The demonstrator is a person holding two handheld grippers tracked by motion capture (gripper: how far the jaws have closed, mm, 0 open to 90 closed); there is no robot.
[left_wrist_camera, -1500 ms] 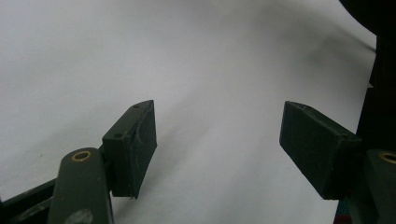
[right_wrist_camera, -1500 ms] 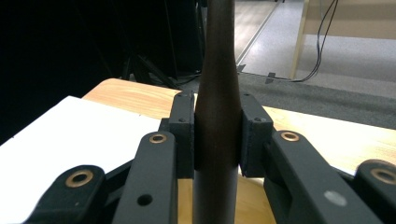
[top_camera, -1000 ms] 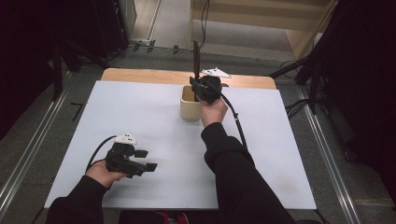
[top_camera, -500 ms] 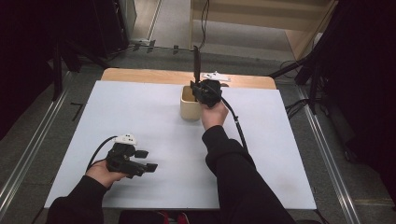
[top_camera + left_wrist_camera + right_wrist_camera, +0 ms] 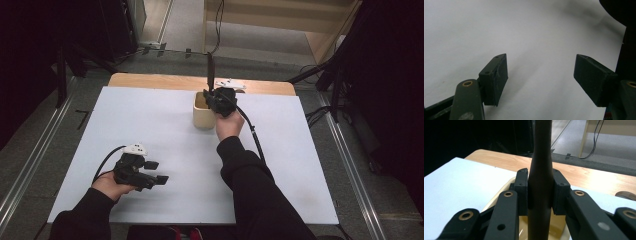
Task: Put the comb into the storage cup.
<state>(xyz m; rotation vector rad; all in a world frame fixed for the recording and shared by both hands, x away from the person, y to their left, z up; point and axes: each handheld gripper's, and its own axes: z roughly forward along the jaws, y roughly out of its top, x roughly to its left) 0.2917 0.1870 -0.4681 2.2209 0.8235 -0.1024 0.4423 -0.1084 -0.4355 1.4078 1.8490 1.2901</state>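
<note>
Two hand-held grippers (image 5: pixel 212 97), one utensil (image 5: pixel 210 70), one holder (image 5: pixel 202 117).

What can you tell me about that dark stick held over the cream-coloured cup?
The dark stick is a slim, smooth, dark brown handle, possibly wood or plastic, thicker where it is gripped and narrowing upward. It stands upright, its lower end going down into the cream cup near the table's far edge. The right tool is shut on it, one pad pressing each side. What its lower end looks like is hidden.

Right tool (image 5: pixel 214 95) over beige cup (image 5: pixel 202 116), dark utensil (image 5: pixel 210 70) upright.
</note>
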